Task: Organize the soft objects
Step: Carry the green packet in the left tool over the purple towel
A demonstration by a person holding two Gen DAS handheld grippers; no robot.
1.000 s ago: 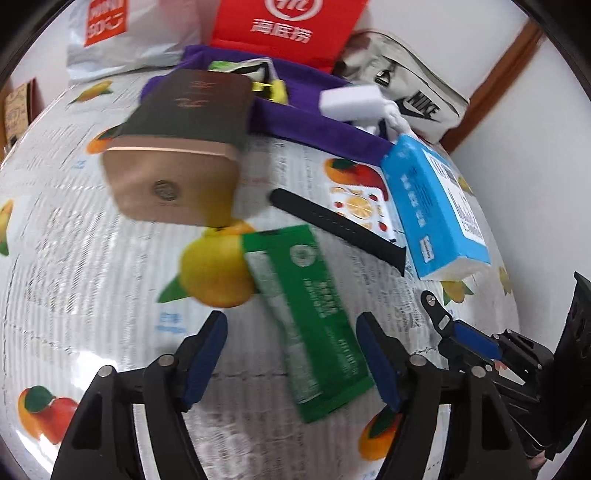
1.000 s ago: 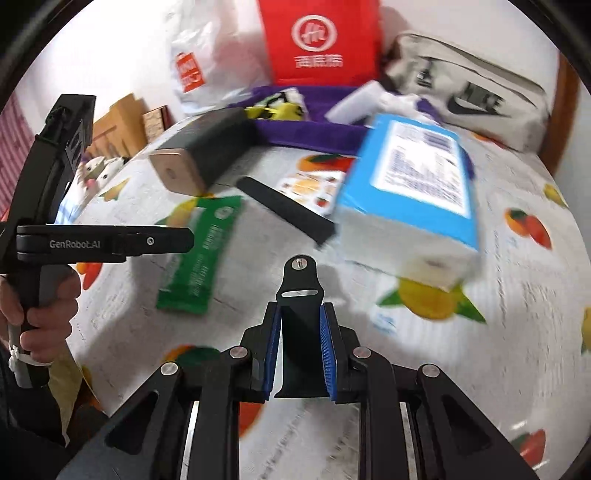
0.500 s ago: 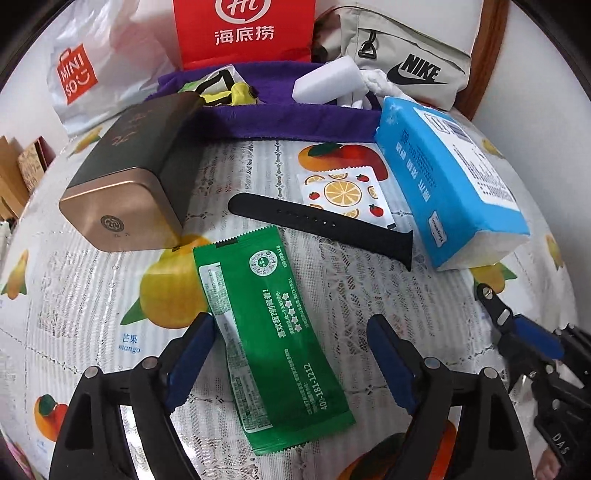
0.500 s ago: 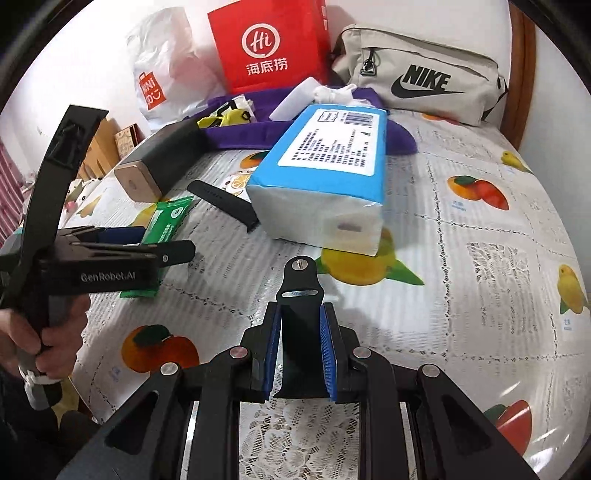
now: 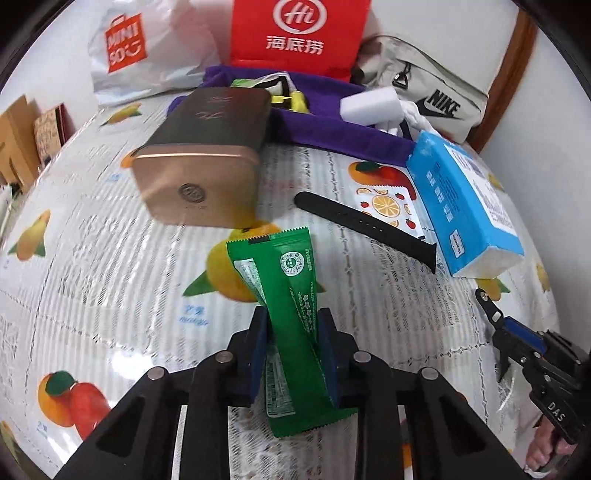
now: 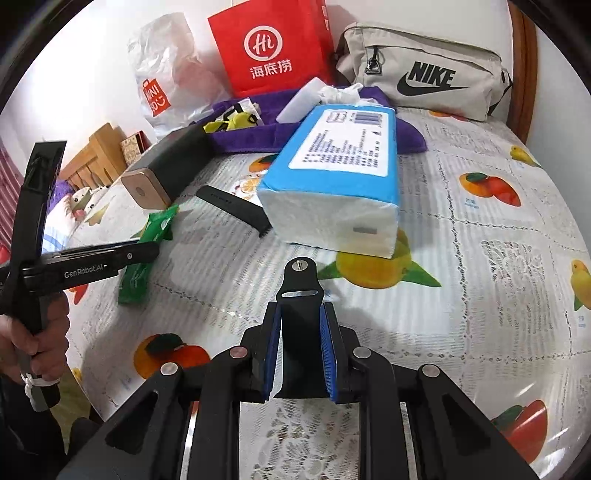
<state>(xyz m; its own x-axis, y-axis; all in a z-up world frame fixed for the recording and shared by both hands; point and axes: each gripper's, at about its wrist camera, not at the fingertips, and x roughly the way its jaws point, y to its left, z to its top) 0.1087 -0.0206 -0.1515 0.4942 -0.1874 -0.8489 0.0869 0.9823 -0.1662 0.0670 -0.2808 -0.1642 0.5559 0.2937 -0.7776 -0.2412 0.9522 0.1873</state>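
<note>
My left gripper (image 5: 293, 325) is shut on a green foil sachet (image 5: 291, 295), which is twisted and lifted off the tablecloth; the sachet also shows in the right wrist view (image 6: 147, 251). My right gripper (image 6: 301, 328) is shut on a short black watch-strap piece (image 6: 300, 295) with a metal buckle pin, held above the table near its front. The longer black strap half (image 5: 365, 225) lies flat beside a blue pack of tissues (image 5: 465, 206). A purple cloth (image 5: 332, 125) at the back holds a white sponge block (image 5: 369, 105), a white rag and a yellow item.
A gold-and-black tin box (image 5: 207, 158) lies left of the cloth. A red paper bag (image 5: 295, 33), a white Miniso bag (image 5: 147, 48) and a beige Nike pouch (image 6: 428, 70) line the back wall. A fruit sticker sheet (image 5: 388, 203) lies under the strap.
My left gripper closed on the green sachet and raised it off the table. My right gripper kept hold of the strap piece and shifted little.
</note>
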